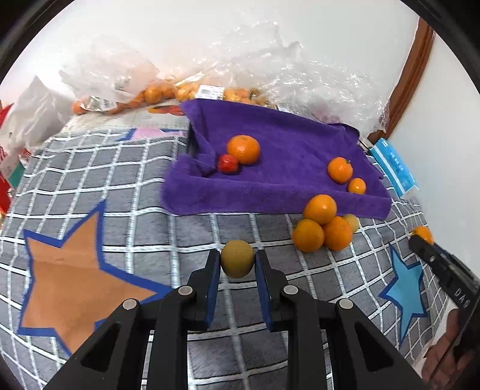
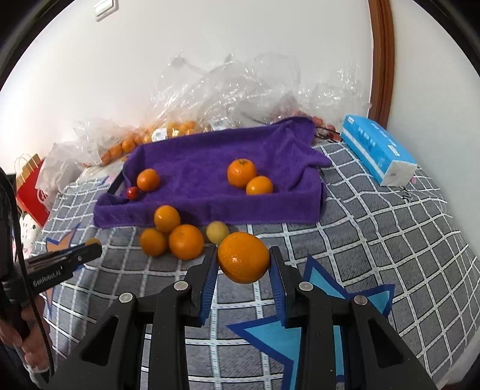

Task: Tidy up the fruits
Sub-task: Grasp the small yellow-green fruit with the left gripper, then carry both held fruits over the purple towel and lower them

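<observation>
While each tool grips round fruit by thin pads, either could slip: the left tool (image 1: 237,261) pinches a greenish fruit (image 1: 237,258), the right tool (image 2: 243,261) an orange (image 2: 243,257), both above the checked blanket (image 2: 390,228), short of the purple towel (image 2: 204,168).

A home bedroom, by the look of it: a soft grey checked bedspread with star patches (image 1: 120,186) covers the surface, beside a plain white wall (image 2: 150,60) with a light switch (image 2: 105,7), a brown wooden door frame (image 2: 382,60), crumpled clear plastic grocery bags (image 2: 234,90) and a blue tissue pack (image 2: 375,147).
</observation>
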Motion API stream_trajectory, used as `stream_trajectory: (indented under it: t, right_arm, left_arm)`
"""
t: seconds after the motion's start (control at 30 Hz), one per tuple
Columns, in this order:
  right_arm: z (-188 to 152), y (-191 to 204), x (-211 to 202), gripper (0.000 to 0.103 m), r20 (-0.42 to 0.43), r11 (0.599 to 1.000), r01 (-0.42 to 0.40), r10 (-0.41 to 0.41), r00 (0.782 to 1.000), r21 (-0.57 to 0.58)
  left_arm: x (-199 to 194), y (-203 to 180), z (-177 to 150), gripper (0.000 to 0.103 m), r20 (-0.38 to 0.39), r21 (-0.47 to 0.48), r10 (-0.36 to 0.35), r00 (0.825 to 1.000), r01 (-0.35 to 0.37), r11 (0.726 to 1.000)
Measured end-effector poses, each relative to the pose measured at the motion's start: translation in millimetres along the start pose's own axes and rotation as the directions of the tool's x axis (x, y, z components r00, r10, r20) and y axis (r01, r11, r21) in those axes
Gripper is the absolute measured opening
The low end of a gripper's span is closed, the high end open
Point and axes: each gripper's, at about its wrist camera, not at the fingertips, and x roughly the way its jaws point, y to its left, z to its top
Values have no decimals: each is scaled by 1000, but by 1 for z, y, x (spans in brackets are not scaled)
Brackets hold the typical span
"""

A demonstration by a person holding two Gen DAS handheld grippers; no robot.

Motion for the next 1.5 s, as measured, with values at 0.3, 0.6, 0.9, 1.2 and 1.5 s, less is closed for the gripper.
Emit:
stream_trajectory:
  t: [0.3, 0.6, 0.9, 1.2, 1.5]
  right_arm:
    - [12, 15, -17, 33, 31, 1000, 9, -9, 999, 1]
    - [20, 25, -27, 33, 47, 1000, 17, -17, 999, -8]
    - [26, 27, -32, 33, 59, 1000, 13, -12, 998, -11]
    - [35, 29, -24, 33, 50, 1000, 4, -3, 999, -9]
    - [39, 36, -14, 33, 45, 999, 1, 1, 999, -44]
  left_arm:
    - [-25, 17, 4, 22, 45, -27, -10, 999, 11, 1000]
    - [-38, 20, 8, 22, 59, -41, -15, 998, 18, 999]
    - [-47, 17, 14, 22, 75, -45, -16, 997, 19, 999]
    - [-45, 18, 19, 22, 71, -54, -8, 997, 12, 998]
    - [-44, 21, 27, 22, 79, -76, -4, 997, 10, 997]
